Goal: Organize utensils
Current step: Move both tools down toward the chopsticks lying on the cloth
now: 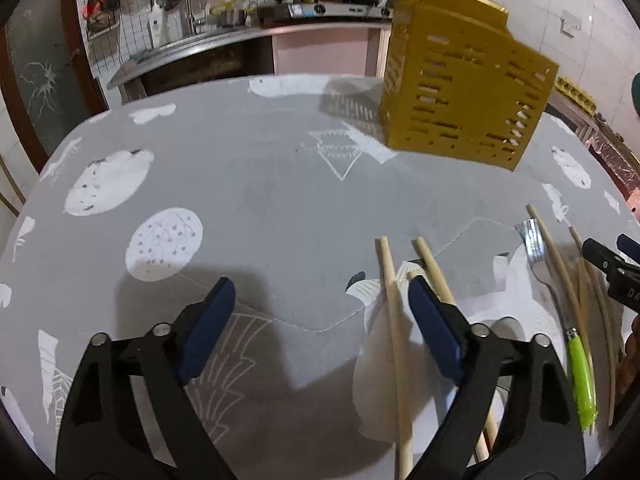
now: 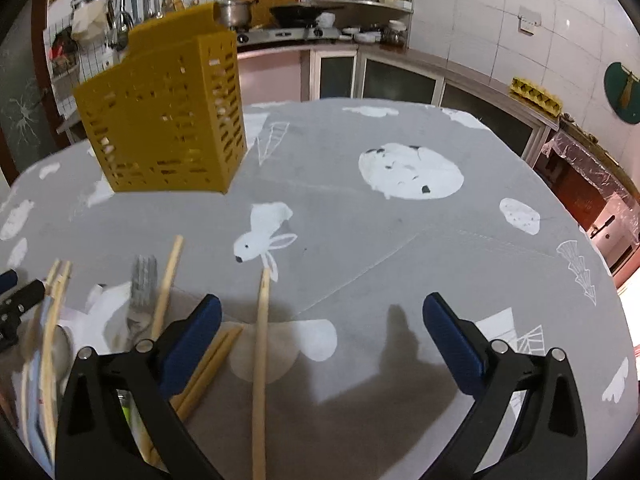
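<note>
A yellow perforated utensil holder (image 1: 464, 92) stands upright at the far side of the grey patterned table (image 1: 260, 208); it also shows in the right wrist view (image 2: 168, 120). Wooden chopsticks (image 1: 394, 320) and a fork with a green handle (image 1: 560, 312) lie on white paper near the front. In the right wrist view the chopsticks (image 2: 261, 360) and the fork (image 2: 140, 292) lie at lower left. My left gripper (image 1: 320, 320) is open and empty, left of the chopsticks. My right gripper (image 2: 322, 336) is open and empty, with one chopstick lying between its fingers on the table.
A kitchen counter with a stove, pots and hanging tools (image 1: 296, 0) runs behind the table. Cabinets (image 2: 400, 76) and an egg carton (image 2: 536, 94) stand at the right. The right gripper's tip (image 1: 608, 264) shows at the left view's right edge.
</note>
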`<state>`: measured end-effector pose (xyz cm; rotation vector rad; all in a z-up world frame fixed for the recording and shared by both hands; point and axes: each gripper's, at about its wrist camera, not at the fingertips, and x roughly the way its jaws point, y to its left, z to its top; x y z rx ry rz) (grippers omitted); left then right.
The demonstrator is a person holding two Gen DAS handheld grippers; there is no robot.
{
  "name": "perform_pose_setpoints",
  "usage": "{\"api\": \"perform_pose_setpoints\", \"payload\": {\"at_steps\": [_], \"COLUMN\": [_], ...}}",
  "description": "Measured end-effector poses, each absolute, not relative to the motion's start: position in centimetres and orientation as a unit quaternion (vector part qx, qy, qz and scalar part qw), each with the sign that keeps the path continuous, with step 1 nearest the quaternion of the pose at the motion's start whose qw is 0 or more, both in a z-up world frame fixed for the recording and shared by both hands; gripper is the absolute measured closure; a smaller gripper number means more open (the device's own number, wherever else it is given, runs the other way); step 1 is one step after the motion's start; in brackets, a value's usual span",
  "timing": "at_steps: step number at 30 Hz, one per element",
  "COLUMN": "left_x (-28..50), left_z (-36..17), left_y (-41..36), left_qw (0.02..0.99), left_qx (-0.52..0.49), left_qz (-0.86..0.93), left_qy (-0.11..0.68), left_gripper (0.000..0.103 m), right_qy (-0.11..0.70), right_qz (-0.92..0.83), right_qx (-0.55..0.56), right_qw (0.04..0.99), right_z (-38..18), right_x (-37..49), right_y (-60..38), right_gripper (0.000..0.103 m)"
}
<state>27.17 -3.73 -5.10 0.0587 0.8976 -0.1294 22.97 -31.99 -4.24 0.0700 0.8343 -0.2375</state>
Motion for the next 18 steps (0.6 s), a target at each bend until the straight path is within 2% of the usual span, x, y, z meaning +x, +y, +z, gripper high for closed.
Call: {"api": "perform_pose_setpoints", "payload": {"at_steps": [6, 10, 18], "left_x": [27.4, 27.4, 27.8], "left_z": [-5.4, -5.3, -4.9], "left_y": [-4.1, -4.2, -5.0], "left_qw": [0.895, 0.894, 0.889], "left_qx": [0.038, 0.041, 0.047], "left_qz": [-0.060, -0.065, -0.078], "left_qy": [0.440, 0.441, 0.449], "left_gripper": [0.020, 0.028, 0.041], "right_qy": [0.419, 0.416, 0.422], "right_qz": [-0.105, -0.107, -0.100], "right_qx": [0.043, 0.050, 0.049], "right_qw": [0.901, 0.901, 0.900], "right_z": [-4.8, -4.7, -4.6], "right_x": [23.4, 23.3, 24.4], "right_y": [-32.3, -32.5, -32.3], "right_gripper": [0.021, 0.035, 0.053]}}
